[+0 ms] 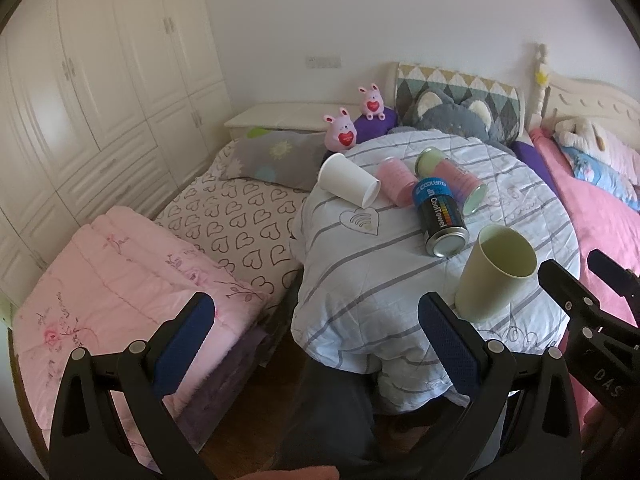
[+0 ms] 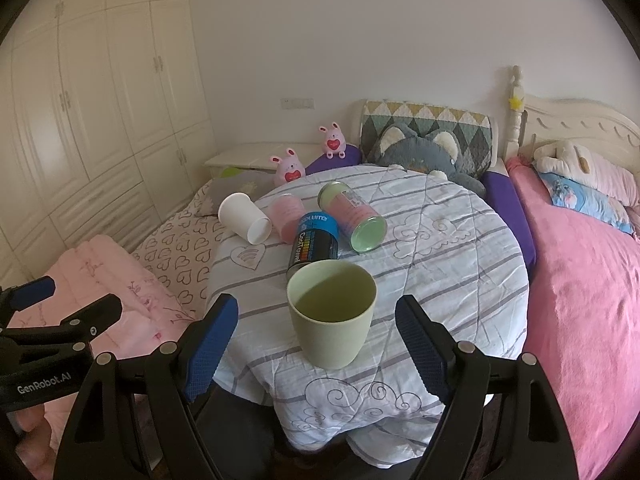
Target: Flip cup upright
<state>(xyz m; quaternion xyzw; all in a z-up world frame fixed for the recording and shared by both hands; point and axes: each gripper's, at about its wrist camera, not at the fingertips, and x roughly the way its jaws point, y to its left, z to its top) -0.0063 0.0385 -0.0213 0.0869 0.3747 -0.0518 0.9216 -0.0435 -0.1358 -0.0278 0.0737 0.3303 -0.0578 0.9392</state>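
A pale green cup [image 2: 331,316] stands upright, mouth up, near the front of a round table under a striped white cloth [image 2: 440,256]. My right gripper [image 2: 316,340] is open, its blue pads on either side of the cup and apart from it. The cup also shows in the left wrist view [image 1: 494,273], right of my open, empty left gripper [image 1: 316,332], which hangs off the table's front left edge. A white paper cup [image 2: 244,218] lies on its side at the table's far left; it also shows in the left wrist view [image 1: 348,183].
A blue-and-black can [image 2: 314,246], a pink-and-green can [image 2: 354,218] and a pink can [image 2: 286,216] lie on their sides behind the green cup. Beds flank the table: folded pink quilt [image 1: 120,280] left, pink blanket [image 2: 580,300] right. Plush toys sit behind.
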